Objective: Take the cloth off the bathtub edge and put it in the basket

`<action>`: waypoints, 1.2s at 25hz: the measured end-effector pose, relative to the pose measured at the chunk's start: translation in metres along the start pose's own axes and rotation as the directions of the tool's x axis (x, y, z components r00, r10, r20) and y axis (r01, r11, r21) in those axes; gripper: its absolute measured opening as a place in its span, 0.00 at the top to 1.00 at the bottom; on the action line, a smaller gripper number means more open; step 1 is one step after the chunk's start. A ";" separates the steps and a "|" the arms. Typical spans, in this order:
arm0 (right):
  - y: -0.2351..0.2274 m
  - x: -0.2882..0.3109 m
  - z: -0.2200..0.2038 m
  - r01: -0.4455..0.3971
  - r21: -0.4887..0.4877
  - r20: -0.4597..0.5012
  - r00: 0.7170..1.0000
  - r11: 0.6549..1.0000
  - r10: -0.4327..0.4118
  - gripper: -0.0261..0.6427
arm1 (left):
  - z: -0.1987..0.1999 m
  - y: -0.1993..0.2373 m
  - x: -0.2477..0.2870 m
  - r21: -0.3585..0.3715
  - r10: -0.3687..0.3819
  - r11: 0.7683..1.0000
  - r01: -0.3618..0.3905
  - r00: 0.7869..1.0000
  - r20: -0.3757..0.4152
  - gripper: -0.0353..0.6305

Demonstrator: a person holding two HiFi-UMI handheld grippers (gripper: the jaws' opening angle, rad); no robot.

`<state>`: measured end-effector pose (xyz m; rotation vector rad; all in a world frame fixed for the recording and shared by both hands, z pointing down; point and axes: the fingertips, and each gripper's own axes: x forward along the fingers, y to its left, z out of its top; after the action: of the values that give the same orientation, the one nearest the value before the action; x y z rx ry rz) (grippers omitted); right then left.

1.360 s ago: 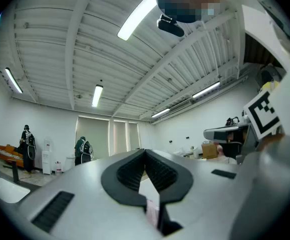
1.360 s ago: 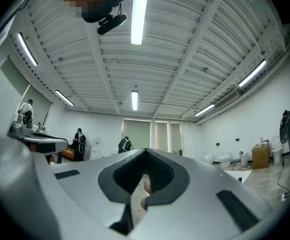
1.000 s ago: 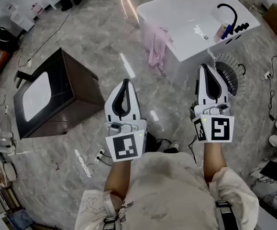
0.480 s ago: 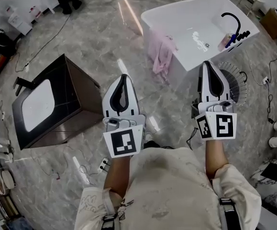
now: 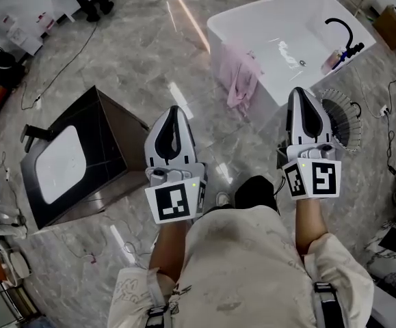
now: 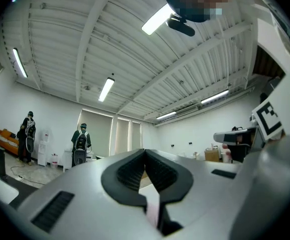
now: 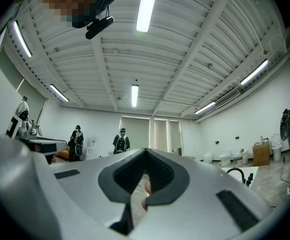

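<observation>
A pink cloth (image 5: pixel 243 80) hangs over the near left edge of the white bathtub (image 5: pixel 280 26) in the head view. A white slatted basket (image 5: pixel 343 119) stands on the floor by the tub's near right corner, partly hidden behind my right gripper (image 5: pixel 301 92). That gripper is shut and empty, and its tip lies over the tub's near wall in the picture. My left gripper (image 5: pixel 173 111) is also shut and empty, short of the cloth and to its left. In the gripper views the left gripper (image 6: pixel 145 152) and the right gripper (image 7: pixel 146 150) point almost level with their tips together.
A dark cabinet (image 5: pixel 88 152) with a white inset top stands on the marble floor at my left. Cables (image 5: pixel 126 241) trail over the floor near my feet. A black tap (image 5: pixel 342 30) and bottles sit at the tub's far right end. People stand far off.
Both grippers have advanced toward the tub, still shut. The tub and pink cloth now sit lower and nearer in the head view, and the cabinet has slipped back at the left.
</observation>
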<state>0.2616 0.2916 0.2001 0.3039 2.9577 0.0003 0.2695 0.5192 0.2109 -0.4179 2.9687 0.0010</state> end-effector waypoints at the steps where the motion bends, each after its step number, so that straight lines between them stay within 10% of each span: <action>1: -0.001 0.005 -0.004 0.004 0.003 -0.006 1.000 1.000 -0.004 0.98 | -0.004 0.003 0.006 -0.004 0.001 1.000 -0.001 1.000 -0.006 0.94; 30: -0.153 0.292 -0.085 -0.064 0.064 -0.074 0.995 0.996 0.069 0.98 | -0.055 -0.012 0.319 0.048 0.060 0.997 -0.058 0.996 -0.058 0.94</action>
<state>-0.0650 0.2023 0.2322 0.4202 3.0252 -0.0730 -0.0385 0.4191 0.2207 -0.3300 3.0321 -0.0751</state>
